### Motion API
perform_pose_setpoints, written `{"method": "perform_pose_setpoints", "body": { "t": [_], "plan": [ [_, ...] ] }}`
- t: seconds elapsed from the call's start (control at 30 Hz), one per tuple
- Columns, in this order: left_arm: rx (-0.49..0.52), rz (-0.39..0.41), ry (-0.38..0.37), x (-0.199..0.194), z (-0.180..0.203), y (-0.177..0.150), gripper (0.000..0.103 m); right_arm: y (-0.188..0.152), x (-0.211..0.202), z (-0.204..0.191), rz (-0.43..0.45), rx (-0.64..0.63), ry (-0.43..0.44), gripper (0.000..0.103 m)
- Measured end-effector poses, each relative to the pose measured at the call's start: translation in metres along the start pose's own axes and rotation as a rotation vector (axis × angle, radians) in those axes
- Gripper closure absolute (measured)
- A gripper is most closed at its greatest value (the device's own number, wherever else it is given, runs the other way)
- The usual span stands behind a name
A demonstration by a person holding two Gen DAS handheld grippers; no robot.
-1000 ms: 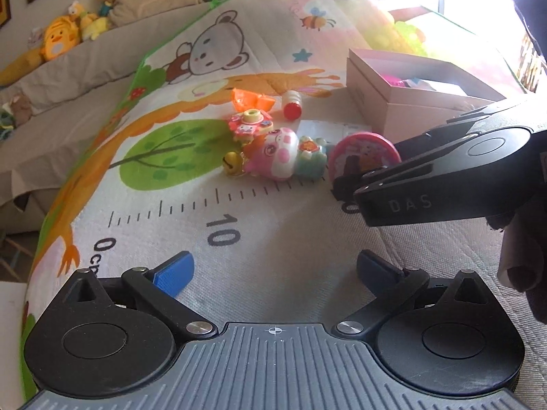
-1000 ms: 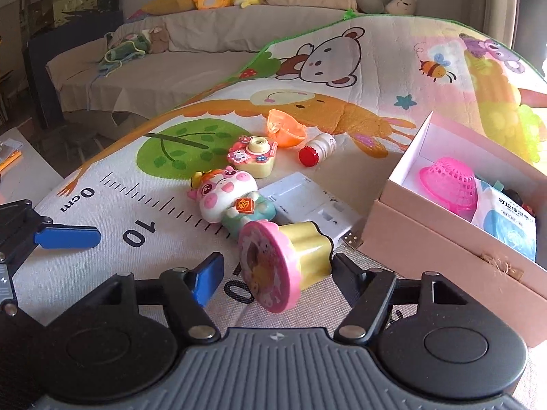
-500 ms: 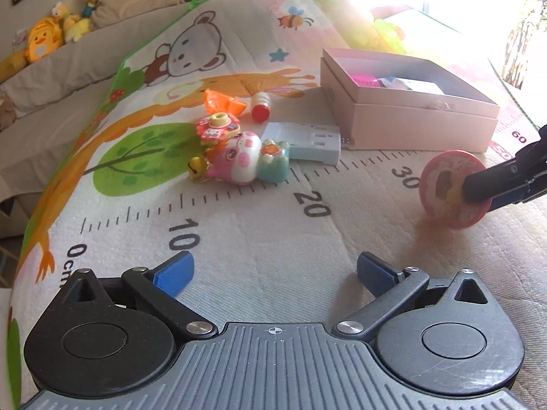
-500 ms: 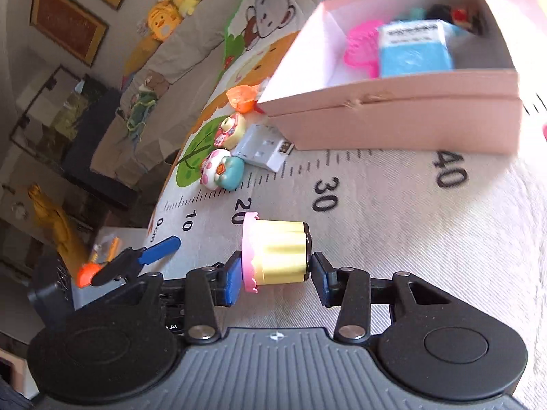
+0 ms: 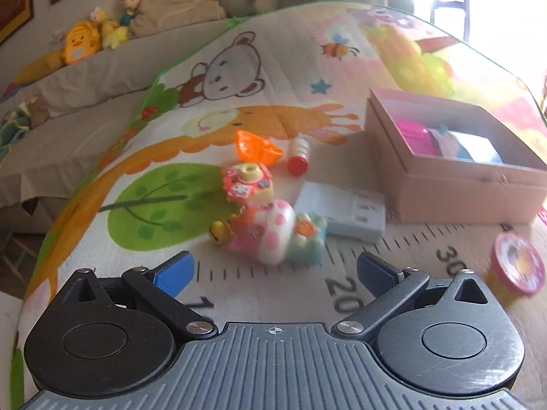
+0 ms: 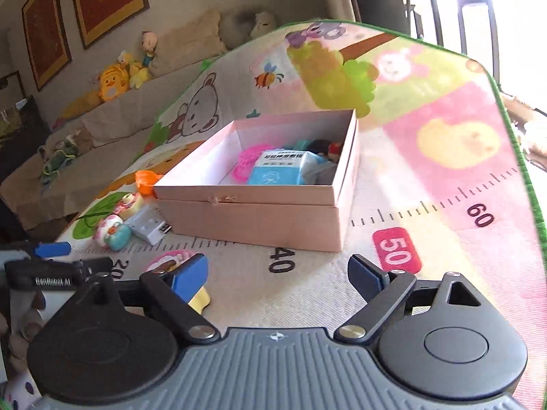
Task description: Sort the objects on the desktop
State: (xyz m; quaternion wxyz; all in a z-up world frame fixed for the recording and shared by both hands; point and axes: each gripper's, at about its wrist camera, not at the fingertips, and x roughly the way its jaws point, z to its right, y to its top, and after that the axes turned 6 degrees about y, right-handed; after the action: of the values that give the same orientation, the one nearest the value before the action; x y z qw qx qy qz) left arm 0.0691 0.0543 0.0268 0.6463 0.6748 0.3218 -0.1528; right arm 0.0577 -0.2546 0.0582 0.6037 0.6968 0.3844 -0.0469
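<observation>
Sunlit from a window at the far right, a play mat (image 6: 427, 239) printed with a bear, a bee and a ruler strip carries everything; a sofa (image 5: 85, 78) with soft toys runs behind it.

Landmark: the open pink box (image 6: 259, 218) on the mat. Inside it lie a pink plastic piece (image 6: 244, 165), a blue-and-white packet (image 6: 278, 169) and some small dark bits at the far end.

Left of the box, just beside its front corner, lies a white adapter (image 5: 345, 210). Further left are a pig toy (image 5: 270, 230) with a gold bell, touching a small toy camera (image 5: 248, 181). Behind these, left of the box, sit an orange scoop (image 5: 254, 147) and a little red-capped bottle (image 5: 299, 155).

In front of the box, by the ruler marks, lies the yellow cup toy (image 5: 518, 264) with its pink lid; it rests on the mat, blurred.

Right hand-held gripper (image 6: 277, 278): its jaws are opening and stand wide, nothing between them; the cup toy lies outside its left finger (image 6: 189, 275), partly hidden behind it.

Left hand-held gripper (image 5: 273, 271): open and empty, above the mat in front of the pig toy, well left of the box.
</observation>
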Motion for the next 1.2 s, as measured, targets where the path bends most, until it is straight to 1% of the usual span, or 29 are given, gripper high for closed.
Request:
{"method": "perform_pose_setpoints", "body": {
  "t": [0.07,0.13,0.17,0.2,0.23,0.3,0.4,0.47,0.6,0.67,0.73,0.8,0.83,0.93,1.0,1.1,1.2],
  "plan": [
    [-0.015,-0.001,-0.013,0.013,-0.001,0.011,0.0,-0.006,0.003,0.003,-0.012,0.008,-0.003,0.011],
    [0.002,0.005,-0.001,0.022,0.002,0.017,0.001,-0.012,0.006,0.005,-0.016,0.01,-0.015,0.009],
    [0.018,0.009,0.008,0.024,0.005,0.018,0.008,-0.013,0.007,0.006,-0.017,0.011,-0.021,0.008],
    [0.039,0.008,0.009,0.025,0.007,0.018,0.025,-0.014,0.007,0.006,-0.015,0.016,-0.021,0.006],
    [0.056,0.006,0.005,0.026,0.009,0.018,0.024,-0.014,0.006,0.007,-0.012,0.02,-0.017,0.004],
    [0.078,0.015,0.004,0.022,0.011,0.015,0.026,-0.013,0.006,0.01,-0.011,0.035,-0.008,0.0],
    [0.107,0.021,-0.023,0.011,0.014,0.008,0.027,-0.013,0.011,0.015,-0.037,0.062,0.0,0.0],
    [0.133,0.019,-0.09,-0.002,0.018,0.001,0.027,-0.013,0.012,0.018,-0.042,0.079,-0.002,0.0],
    [0.231,0.025,-0.267,-0.034,0.033,-0.026,0.024,-0.014,0.014,0.018,-0.056,0.079,-0.006,0.0],
    [0.275,0.034,-0.301,-0.045,0.041,-0.039,0.023,-0.014,0.014,0.016,-0.063,0.071,-0.01,0.0],
    [0.302,0.034,-0.304,-0.05,0.046,-0.05,0.018,-0.014,0.015,0.015,-0.069,0.063,-0.013,0.0],
    [0.305,0.039,-0.288,-0.05,0.048,-0.057,0.009,-0.013,0.016,0.014,-0.074,0.06,-0.014,0.0],
    [0.296,0.041,-0.279,-0.05,0.047,-0.058,0.008,-0.013,0.016,0.014,-0.078,0.058,-0.013,0.0],
    [0.255,0.036,-0.258,-0.047,0.041,-0.057,0.007,-0.012,0.017,0.015,-0.091,0.053,-0.001,0.0],
    [0.231,0.028,-0.245,-0.045,0.038,-0.056,0.005,-0.012,0.016,0.02,-0.089,0.071,0.023,0.0],
    [0.231,0.033,-0.223,-0.046,0.039,-0.056,0.003,-0.012,0.014,0.024,-0.082,0.096,0.044,0.0],
    [0.236,0.041,-0.212,-0.047,0.04,-0.057,0.002,-0.011,0.016,0.018,-0.098,0.056,0.023,0.0]
  ]
}}
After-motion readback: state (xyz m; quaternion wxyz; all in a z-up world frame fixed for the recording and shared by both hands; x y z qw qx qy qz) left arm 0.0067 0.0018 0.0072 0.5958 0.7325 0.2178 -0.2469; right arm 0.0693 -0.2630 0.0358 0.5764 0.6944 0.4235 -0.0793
